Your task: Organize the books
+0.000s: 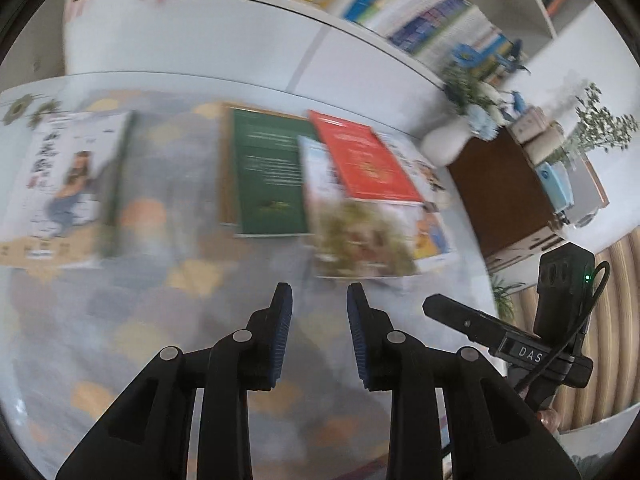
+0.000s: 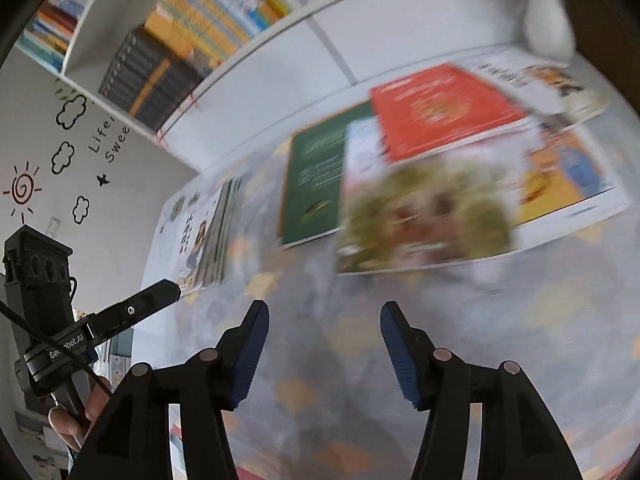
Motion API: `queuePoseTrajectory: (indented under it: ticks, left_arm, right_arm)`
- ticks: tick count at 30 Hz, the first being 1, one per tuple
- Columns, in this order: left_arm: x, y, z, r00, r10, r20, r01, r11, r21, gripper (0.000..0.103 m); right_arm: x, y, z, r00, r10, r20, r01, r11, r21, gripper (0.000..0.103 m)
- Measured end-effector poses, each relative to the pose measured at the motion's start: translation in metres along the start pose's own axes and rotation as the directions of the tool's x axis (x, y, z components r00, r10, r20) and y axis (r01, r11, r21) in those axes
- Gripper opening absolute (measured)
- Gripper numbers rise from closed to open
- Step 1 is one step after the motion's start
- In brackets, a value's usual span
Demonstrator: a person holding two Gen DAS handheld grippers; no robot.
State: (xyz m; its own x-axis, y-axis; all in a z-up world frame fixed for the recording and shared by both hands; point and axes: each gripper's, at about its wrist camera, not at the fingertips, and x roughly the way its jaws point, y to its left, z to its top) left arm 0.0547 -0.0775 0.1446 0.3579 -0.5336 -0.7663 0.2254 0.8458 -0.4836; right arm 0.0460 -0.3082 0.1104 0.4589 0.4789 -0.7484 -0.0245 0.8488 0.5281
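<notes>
Several books lie flat on a table with a pale patterned cloth (image 1: 160, 320). A white book with a drawn figure (image 1: 60, 184) lies at the left. A green book (image 1: 268, 176), a red book (image 1: 364, 160) and a book with a green-yellow picture cover (image 1: 360, 232) overlap in the middle. My left gripper (image 1: 319, 292) hangs open above the cloth, short of the picture-cover book, nothing between its fingers. My right gripper (image 2: 325, 308) is open wider, also with nothing in it, just short of the same picture-cover book (image 2: 428, 216). The red book (image 2: 444, 108) and green book (image 2: 316, 184) lie beyond. Both views are motion-blurred.
A white bookshelf (image 1: 400, 12) packed with upright books runs behind the table. A brown wooden box (image 1: 504, 188) with plants and a white vase (image 1: 444, 140) stands at the table's right end. A wall with sun and cloud stickers (image 2: 40, 188) is at the left.
</notes>
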Motion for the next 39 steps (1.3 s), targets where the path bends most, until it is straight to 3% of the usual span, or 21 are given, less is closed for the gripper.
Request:
queuePoseTrajectory:
  ticks: [10, 11, 14, 17, 22, 33, 35, 37, 39]
  left_arm:
    - [0.071, -0.124, 0.006, 0.996, -0.056, -0.069, 0.061, 0.995, 0.074, 0.026]
    - [0.08, -0.134, 0.009, 0.995, -0.062, -0.081, 0.069, 0.994, 0.083, 0.029]
    - [0.102, -0.159, 0.016, 0.992, -0.071, -0.104, 0.082, 0.991, 0.105, 0.057]
    - [0.119, -0.174, 0.027, 0.993, -0.066, -0.094, 0.078, 0.987, 0.138, 0.059]
    - [0.145, -0.161, 0.048, 0.995, -0.035, -0.095, 0.043, 0.996, 0.082, 0.059]
    - [0.202, -0.066, 0.109, 0.991, 0.125, -0.054, -0.13, 0.984, -0.122, 0.057]
    - [0.21, -0.054, 0.116, 0.989, 0.137, -0.048, -0.143, 0.979, -0.146, 0.057]
    - [0.219, -0.047, 0.122, 0.989, 0.14, -0.045, -0.146, 0.977, -0.157, 0.055]
    - [0.23, -0.043, 0.126, 0.988, 0.147, -0.053, -0.153, 0.975, -0.158, 0.053]
  right_arm:
    - [-0.084, -0.123, 0.019, 0.997, -0.033, 0.074, 0.024, 0.993, 0.114, 0.057]
    - [-0.09, -0.134, 0.021, 0.996, -0.039, 0.079, 0.029, 0.992, 0.126, 0.057]
    - [-0.103, -0.162, 0.027, 0.994, -0.056, 0.095, 0.04, 0.986, 0.16, 0.058]
    - [-0.105, -0.182, 0.04, 0.993, -0.063, 0.098, 0.044, 0.981, 0.188, 0.058]
    - [-0.088, -0.2, 0.065, 0.996, -0.053, 0.07, 0.039, 0.983, 0.18, 0.061]
    - [0.026, -0.184, 0.153, 1.0, -0.023, -0.02, 0.024, 0.996, 0.081, 0.064]
    - [0.044, -0.178, 0.165, 0.999, -0.038, -0.024, 0.04, 0.998, 0.049, 0.061]
    - [0.059, -0.173, 0.174, 0.998, -0.058, -0.027, 0.059, 0.998, 0.013, 0.046]
    - [0.073, -0.169, 0.181, 0.994, -0.102, -0.029, 0.102, 0.995, -0.019, 0.042]
